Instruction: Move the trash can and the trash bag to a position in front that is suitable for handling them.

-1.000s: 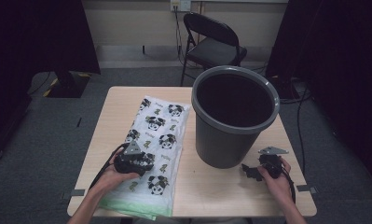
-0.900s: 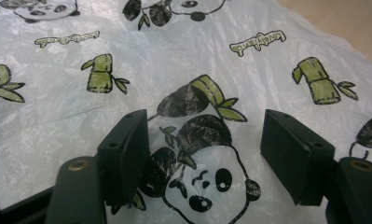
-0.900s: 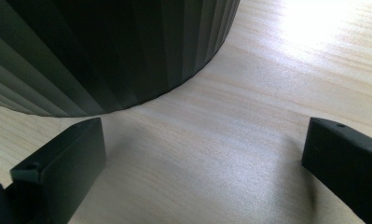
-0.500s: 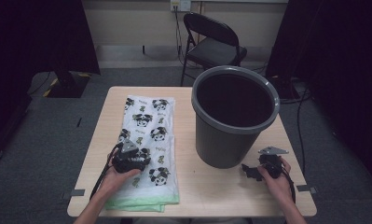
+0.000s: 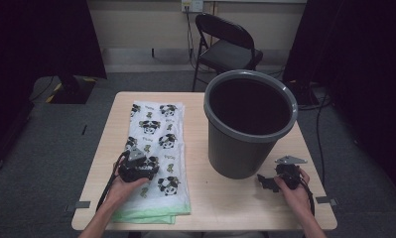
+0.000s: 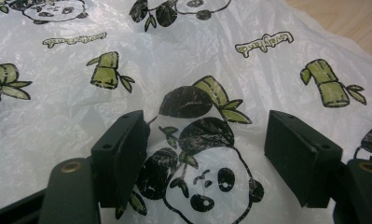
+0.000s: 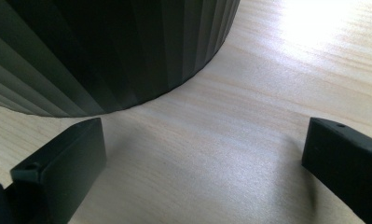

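A white plastic bag point(image 5: 158, 134) printed with pandas lies flat along the left half of the wooden table point(image 5: 225, 203). My left gripper point(image 5: 140, 161) hovers over its near part. Its jaws have just been opening and stand open above a panda print on the bag point(image 6: 183, 60), left gripper point(image 6: 207, 135) pinching nothing. A big dark grey bin point(image 5: 245, 129) stands upright on the right half. My right gripper point(image 5: 264, 182) rests low near the front right, open, pointing at the bin's foot. In the right gripper view the ribbed bin wall point(image 7: 95, 51) sits just beyond the right gripper point(image 7: 207, 144).
A black folding chair point(image 5: 225, 49) stands behind the table, with cables running down from a wall socket. Dark curtains hang at both sides. Bare wood point(image 7: 267, 70) lies between the bin and the front edge.
The bag's far end has swung left, so the bag now lies straight along the table's left side. Both hands kept their places.
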A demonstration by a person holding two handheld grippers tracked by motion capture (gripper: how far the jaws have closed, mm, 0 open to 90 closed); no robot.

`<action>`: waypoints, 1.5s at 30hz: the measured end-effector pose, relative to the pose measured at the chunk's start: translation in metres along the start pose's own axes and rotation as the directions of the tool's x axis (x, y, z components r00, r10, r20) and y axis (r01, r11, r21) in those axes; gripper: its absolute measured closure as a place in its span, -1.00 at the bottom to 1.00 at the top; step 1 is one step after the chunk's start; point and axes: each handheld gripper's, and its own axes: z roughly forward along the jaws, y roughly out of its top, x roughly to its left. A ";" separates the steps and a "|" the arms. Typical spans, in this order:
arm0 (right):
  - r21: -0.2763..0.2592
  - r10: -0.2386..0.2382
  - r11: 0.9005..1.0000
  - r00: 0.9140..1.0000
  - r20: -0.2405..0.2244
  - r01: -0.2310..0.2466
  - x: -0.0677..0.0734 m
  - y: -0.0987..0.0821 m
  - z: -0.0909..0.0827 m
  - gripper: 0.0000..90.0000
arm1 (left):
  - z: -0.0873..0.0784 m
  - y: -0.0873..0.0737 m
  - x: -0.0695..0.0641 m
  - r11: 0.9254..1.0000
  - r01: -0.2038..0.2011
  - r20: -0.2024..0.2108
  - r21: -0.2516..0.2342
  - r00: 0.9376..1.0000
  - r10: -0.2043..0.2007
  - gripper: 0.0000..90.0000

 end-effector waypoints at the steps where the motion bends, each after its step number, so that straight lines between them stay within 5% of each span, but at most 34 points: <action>1: 0.000 0.000 1.000 1.000 0.000 0.000 0.000 0.000 0.000 -1.00 | -0.002 0.000 0.000 1.000 -0.002 0.010 0.006 1.000 0.002 -0.37; 4: 0.009 -0.002 1.000 1.000 -0.007 0.002 -0.001 0.001 0.000 -0.98 | -0.009 0.005 -0.004 0.999 0.039 0.040 -0.023 0.998 -0.038 -0.46; 5: 0.018 -0.003 1.000 1.000 -0.010 0.003 -0.001 0.003 -0.002 -0.83 | -0.011 0.007 -0.005 0.997 0.069 0.042 -0.033 0.997 -0.067 -0.45; 6: 0.015 -0.005 1.000 1.000 -0.015 0.005 -0.001 0.004 -0.003 -0.64 | -0.014 0.013 -0.006 0.991 0.132 0.072 -0.032 0.989 -0.130 -0.45; 7: 0.003 -0.001 1.000 1.000 -0.014 0.001 -0.001 0.006 -0.005 -0.52 | -0.016 0.019 -0.008 0.988 0.150 0.101 -0.043 0.984 -0.145 -0.47; 8: 0.005 0.015 1.000 1.000 -0.010 -0.015 -0.001 0.007 -0.006 -0.69 | -0.017 0.024 -0.011 0.987 0.147 0.108 -0.060 0.984 -0.140 -0.49; 12: -0.035 0.017 0.999 0.999 -0.031 -0.019 -0.004 0.014 -0.013 -0.62 | -0.014 0.054 -0.028 0.990 0.096 0.138 -0.106 0.987 -0.081 -0.50; 17: -0.026 -0.029 0.999 0.998 -0.060 0.028 -0.012 0.028 -0.017 -0.67 | 0.007 0.090 -0.048 0.996 -0.028 0.148 -0.088 0.988 0.041 -0.65; 22: -0.078 0.023 0.997 0.999 0.036 -0.020 -0.039 0.045 -0.015 -0.55 | 0.029 0.123 -0.055 0.992 0.016 0.187 -0.126 0.982 0.008 -0.62; 27: -0.108 0.037 0.994 0.996 0.086 -0.027 -0.058 0.064 -0.007 -0.57 | 0.053 0.145 -0.069 0.989 0.030 0.140 -0.143 0.990 -0.010 -0.58; 31: -0.108 0.050 0.993 0.997 0.059 -0.044 -0.063 0.075 0.008 -0.58 | 0.070 0.153 -0.070 0.991 0.049 0.081 -0.122 0.996 -0.039 -0.50; 38: -0.158 0.077 0.984 0.997 0.000 -0.076 -0.067 0.083 0.017 -0.35 | 0.078 0.155 -0.062 0.989 0.082 0.104 -0.125 0.992 -0.069 -0.58; 40: -0.173 0.079 0.982 0.997 -0.015 -0.080 -0.065 0.082 0.016 -0.23 | 0.077 0.156 -0.063 0.987 0.075 0.114 -0.141 0.992 -0.059 -0.44; 43: -0.212 0.140 0.966 0.988 -0.057 -0.149 -0.062 0.082 0.015 0.06 | 0.073 0.158 -0.066 0.988 0.064 0.089 -0.142 0.995 -0.052 -0.22; 45: -0.219 0.115 0.968 0.992 -0.049 -0.123 -0.056 0.082 0.016 0.08 | 0.068 0.156 -0.063 0.990 0.052 0.079 -0.133 0.996 -0.042 -0.17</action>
